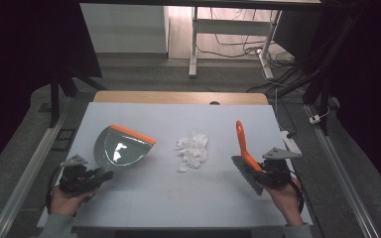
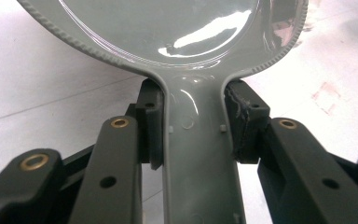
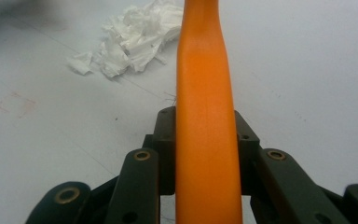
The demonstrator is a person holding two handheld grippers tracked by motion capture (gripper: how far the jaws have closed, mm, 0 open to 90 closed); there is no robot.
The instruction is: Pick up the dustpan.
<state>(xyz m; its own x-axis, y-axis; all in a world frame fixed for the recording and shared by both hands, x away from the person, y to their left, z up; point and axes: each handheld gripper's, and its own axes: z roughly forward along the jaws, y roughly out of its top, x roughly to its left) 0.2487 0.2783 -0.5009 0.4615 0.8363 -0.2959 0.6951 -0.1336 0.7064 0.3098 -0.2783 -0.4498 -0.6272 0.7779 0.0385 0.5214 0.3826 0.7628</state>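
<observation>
- on the pale, matte table top (image 1: 144, 198), a heap of torn white tissue (image 1: 192, 151) sits mid-surface, crumpled and ragged-edged; every place below is given from that heap.
- left of the heap lies the dustpan (image 1: 121, 147): smooth, glossy grey plastic, a rounded scoop with a straight orange lip facing the heap and a fine ribbed rim round its curved back.
- left gripper (image 1: 103, 174), below-left of the heap, has its black jaws closed on the dustpan's flat grey handle (image 2: 200, 154); in the left gripper view the pads (image 2: 150, 126) press both edges of the handle, one pad's rubber looking frayed.
- right of the heap, the brush (image 1: 245, 156) shows a slim, smooth orange handle tapering away from the hand and a dark block of bristles at the near end.
- right gripper (image 1: 264, 173), below-right of the heap, is clamped on the brush; in the right gripper view both jaws hug the sides of the orange handle (image 3: 206, 135).
- whether the bristles touch the table is hard to tell from the high view.
</observation>
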